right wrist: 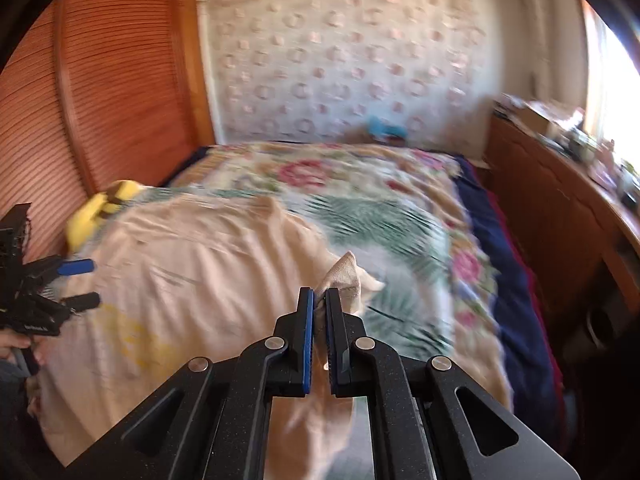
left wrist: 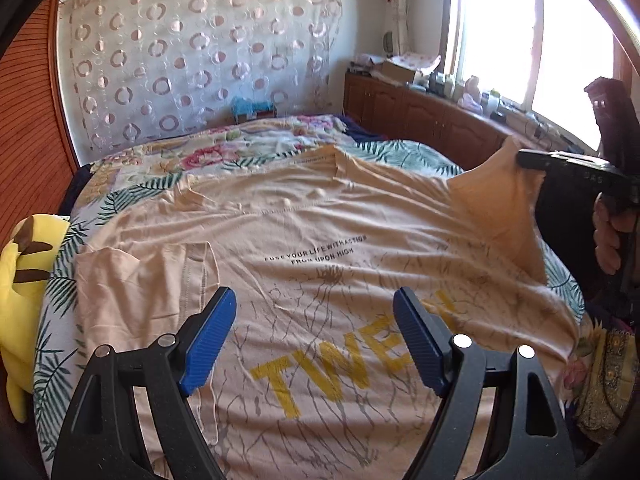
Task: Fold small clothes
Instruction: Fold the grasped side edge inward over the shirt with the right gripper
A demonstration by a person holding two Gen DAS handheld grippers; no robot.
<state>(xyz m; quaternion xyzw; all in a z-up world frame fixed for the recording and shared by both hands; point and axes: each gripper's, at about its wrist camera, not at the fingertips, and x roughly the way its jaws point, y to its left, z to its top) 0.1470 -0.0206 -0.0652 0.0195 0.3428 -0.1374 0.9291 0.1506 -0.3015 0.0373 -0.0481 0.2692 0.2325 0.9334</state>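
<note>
A peach T-shirt (left wrist: pixel 312 248) is lying spread across the bed, chest side up, with small black lettering and a big yellow "TWE.." print facing the left wrist camera. Its left sleeve (left wrist: pixel 144 280) is lying folded in over the body, while its right sleeve (left wrist: pixel 500 200) is being lifted off the bedding. The right gripper (right wrist: pixel 319 300) is pinching that sleeve's edge (right wrist: pixel 344 274), its blue-padded jaws nearly together with the cloth caught between them; in the left wrist view the same gripper (left wrist: pixel 524 159) is showing at the right edge, held by the person's hand (left wrist: pixel 610 236). The left gripper (left wrist: pixel 314 304) is hovering over the lower part of the shirt with its jaws spread wide and nothing between them.

Under the shirt a floral and leaf-patterned quilt (left wrist: pixel 404 152) is covering the bed. A yellow plush toy (left wrist: pixel 20 280) is lying at the bed's left edge against a slatted wooden headboard (right wrist: pixel 100 100). A sheer curtain with ring patterns (left wrist: pixel 192 52) is hanging on the far wall, and a wooden cabinet (left wrist: pixel 420 112) with clutter is running beneath the bright window (left wrist: pixel 520 32).
</note>
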